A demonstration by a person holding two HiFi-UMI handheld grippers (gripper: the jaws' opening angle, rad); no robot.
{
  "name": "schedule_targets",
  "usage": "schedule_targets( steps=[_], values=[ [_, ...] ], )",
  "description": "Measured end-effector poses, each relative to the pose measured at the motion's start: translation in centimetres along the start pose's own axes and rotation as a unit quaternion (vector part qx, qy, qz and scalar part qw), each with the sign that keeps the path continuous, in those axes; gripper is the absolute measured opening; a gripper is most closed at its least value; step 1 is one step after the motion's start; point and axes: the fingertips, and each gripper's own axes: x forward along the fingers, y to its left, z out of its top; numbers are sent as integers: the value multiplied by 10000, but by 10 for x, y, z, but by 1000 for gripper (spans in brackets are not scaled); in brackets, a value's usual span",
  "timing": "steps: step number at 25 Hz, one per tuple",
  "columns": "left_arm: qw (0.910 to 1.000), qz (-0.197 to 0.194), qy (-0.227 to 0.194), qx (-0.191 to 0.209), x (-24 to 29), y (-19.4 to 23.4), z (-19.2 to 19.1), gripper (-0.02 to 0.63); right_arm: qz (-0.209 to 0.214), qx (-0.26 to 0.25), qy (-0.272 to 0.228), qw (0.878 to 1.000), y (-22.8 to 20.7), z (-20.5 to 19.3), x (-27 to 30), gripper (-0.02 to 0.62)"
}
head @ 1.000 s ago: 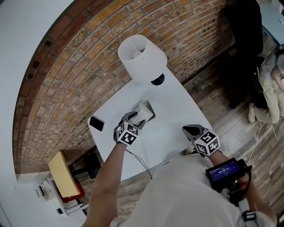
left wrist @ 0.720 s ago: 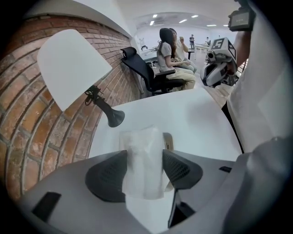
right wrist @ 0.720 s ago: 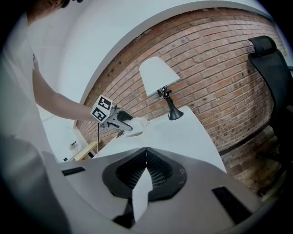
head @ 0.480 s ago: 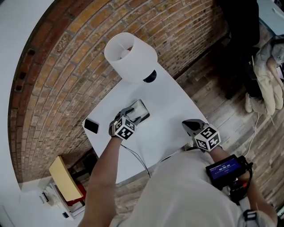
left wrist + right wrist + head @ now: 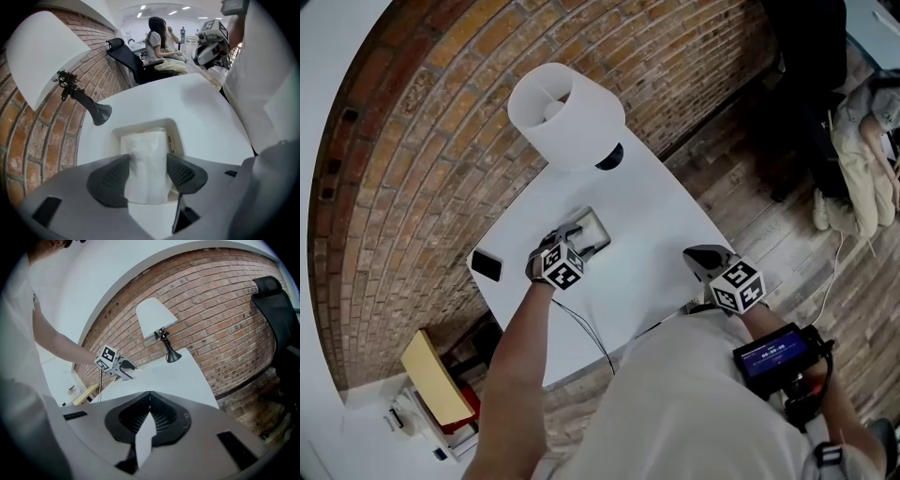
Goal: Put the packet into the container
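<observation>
My left gripper (image 5: 147,172) is shut on a white packet (image 5: 144,147), both dark pads pressing its sides. It points steeply down, and the packet's far end reaches into the cream container (image 5: 176,129) on the white table (image 5: 206,117). In the head view the left gripper (image 5: 572,240) stands over the near end of the container (image 5: 601,225), hiding most of the packet. Near the table's right front edge, my right gripper (image 5: 701,260) hovers apart from the container. In the right gripper view its pads meet at the tips (image 5: 150,409) with nothing between them.
A white-shaded desk lamp (image 5: 562,111) with a black base (image 5: 609,156) stands at the table's far edge by the brick wall. A black phone (image 5: 487,266) lies at the table's left corner. A thin cable (image 5: 586,328) trails off the front edge. An office chair (image 5: 276,319) stands right.
My left gripper has sunk towards the container with the packet in it and rolled a little. The right gripper has stayed where it was.
</observation>
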Motion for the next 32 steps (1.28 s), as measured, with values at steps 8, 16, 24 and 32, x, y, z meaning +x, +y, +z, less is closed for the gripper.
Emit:
schedule_targets(
  steps=[8, 16, 24, 32],
  values=[
    [9992, -315, 82, -217, 5, 6, 2, 273, 67, 11, 110, 9999, -15, 0, 8, 8],
    [9985, -169, 10, -527, -9, 8, -4, 275, 201, -52, 164, 9997, -10, 3, 19, 8],
    [9784, 919, -656, -1733, -43, 12, -15, 262, 423, -278, 274, 9983, 12, 8, 39, 8],
    [9338, 1508, -1590, -2828, -84, -11, -22, 135, 435, -576, 148, 9973, 35, 30, 51, 8]
  ],
)
